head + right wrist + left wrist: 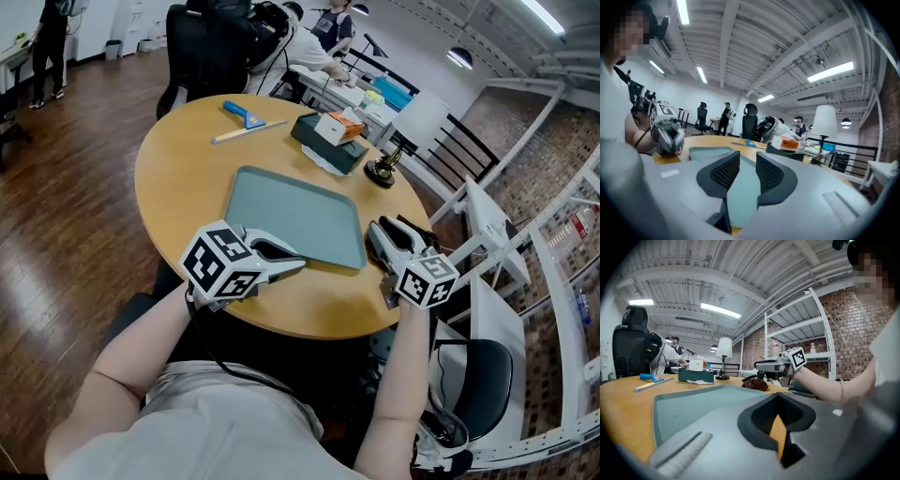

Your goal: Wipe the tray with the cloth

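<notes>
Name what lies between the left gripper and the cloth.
The tray lies between them. The left gripper view shows it: the left gripper looks across the tray to the cloth, which sits past its far edge.

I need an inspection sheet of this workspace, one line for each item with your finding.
Surface: round wooden table, bare wood around the tray.
Job's things: grey-green tray in the middle, nothing on it; dark cloth crumpled on the table near the right gripper, not held.
Clutter: blue squeegee, flat strip, tissue box, lamp, all on the far side.
Grippers: left gripper jaws together, empty; right gripper jaws apart, empty.
Cables: black cable hangs from the left gripper.
Surroundings: office chair, people, metal shelves, brick wall.
</notes>
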`<action>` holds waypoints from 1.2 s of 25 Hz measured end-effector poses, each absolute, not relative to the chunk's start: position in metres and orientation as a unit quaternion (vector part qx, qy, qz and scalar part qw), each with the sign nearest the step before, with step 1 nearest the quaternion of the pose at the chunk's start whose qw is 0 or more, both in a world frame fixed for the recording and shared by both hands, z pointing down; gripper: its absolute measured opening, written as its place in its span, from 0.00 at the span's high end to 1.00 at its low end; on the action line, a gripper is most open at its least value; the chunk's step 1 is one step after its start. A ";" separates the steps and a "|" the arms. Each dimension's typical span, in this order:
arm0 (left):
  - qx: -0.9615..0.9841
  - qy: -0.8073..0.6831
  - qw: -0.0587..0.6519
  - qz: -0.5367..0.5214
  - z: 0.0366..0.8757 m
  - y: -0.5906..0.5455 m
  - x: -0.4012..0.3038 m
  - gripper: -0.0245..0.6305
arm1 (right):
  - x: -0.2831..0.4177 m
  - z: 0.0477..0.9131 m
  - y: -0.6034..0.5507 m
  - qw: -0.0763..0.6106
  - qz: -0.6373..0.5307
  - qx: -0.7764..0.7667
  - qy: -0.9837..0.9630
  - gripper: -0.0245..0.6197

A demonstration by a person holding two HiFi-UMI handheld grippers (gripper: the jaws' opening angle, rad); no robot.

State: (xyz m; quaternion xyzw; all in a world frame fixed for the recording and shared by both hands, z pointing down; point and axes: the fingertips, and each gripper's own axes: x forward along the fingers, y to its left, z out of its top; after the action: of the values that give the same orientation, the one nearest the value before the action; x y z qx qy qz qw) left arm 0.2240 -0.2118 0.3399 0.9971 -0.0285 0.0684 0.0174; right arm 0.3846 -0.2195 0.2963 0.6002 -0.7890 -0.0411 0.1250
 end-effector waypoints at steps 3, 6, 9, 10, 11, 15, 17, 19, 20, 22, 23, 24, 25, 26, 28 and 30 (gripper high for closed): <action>0.997 -0.028 0.017 0.067 0.339 -0.212 0.225 0.47 | 0.338 0.305 -0.218 0.089 -0.022 0.549 -0.831 0.83; 0.997 -0.037 0.017 0.067 0.340 -0.215 0.225 0.47 | 0.311 0.320 -0.216 0.069 -0.004 0.516 -0.854 0.91; 0.996 -0.057 0.019 0.068 0.341 -0.221 0.224 0.47 | 0.303 0.335 -0.214 0.070 0.011 0.506 -0.860 0.96; 0.996 -0.060 0.019 0.068 0.341 -0.222 0.225 0.47 | 0.301 0.338 -0.213 0.068 0.016 0.500 -0.863 0.96; 0.996 -0.061 0.019 0.068 0.341 -0.222 0.225 0.47 | 0.298 0.340 -0.212 0.066 0.019 0.493 -0.867 0.96; 0.996 -0.060 0.018 0.068 0.340 -0.222 0.225 0.47 | 0.280 0.348 -0.206 0.078 0.017 0.463 -0.883 0.96; 0.996 -0.061 0.018 0.068 0.340 -0.223 0.225 0.47 | 0.273 0.349 -0.204 0.086 0.014 0.451 -0.888 0.96; 0.996 -0.061 0.019 0.067 0.340 -0.223 0.225 0.47 | 0.270 0.351 -0.202 0.088 0.017 0.444 -0.891 0.96; 0.996 -0.060 0.019 0.068 0.341 -0.223 0.225 0.47 | 0.269 0.351 -0.202 0.085 0.020 0.441 -0.893 0.96; 0.996 -0.060 0.018 0.068 0.341 -0.223 0.224 0.47 | 0.267 0.351 -0.201 0.079 0.024 0.437 -0.895 0.96; 0.996 -0.060 0.018 0.068 0.341 -0.223 0.224 0.47 | 0.267 0.351 -0.201 0.079 0.025 0.437 -0.896 0.96; 0.996 -0.060 0.018 0.067 0.341 -0.222 0.224 0.47 | 0.266 0.351 -0.200 0.081 0.023 0.437 -0.895 0.96; 0.996 -0.060 0.018 0.067 0.341 -0.222 0.224 0.47 | 0.265 0.351 -0.200 0.084 0.020 0.438 -0.895 0.96; 0.996 -0.060 0.019 0.067 0.341 -0.222 0.224 0.47 | 0.265 0.351 -0.200 0.087 0.018 0.438 -0.894 0.96; 0.996 -0.060 0.019 0.067 0.341 -0.223 0.224 0.47 | 0.265 0.351 -0.200 0.089 0.016 0.438 -0.894 0.96; 0.996 -0.060 0.019 0.067 0.341 -0.223 0.224 0.47 | 0.266 0.351 -0.200 0.085 0.019 0.438 -0.895 0.96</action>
State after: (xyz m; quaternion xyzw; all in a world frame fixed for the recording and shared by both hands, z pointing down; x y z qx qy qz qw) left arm 0.2242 -0.2229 0.3408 0.9957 -0.0598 0.0675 0.0193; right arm 0.2657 -0.2004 0.3507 0.4378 -0.8948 0.0194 0.0850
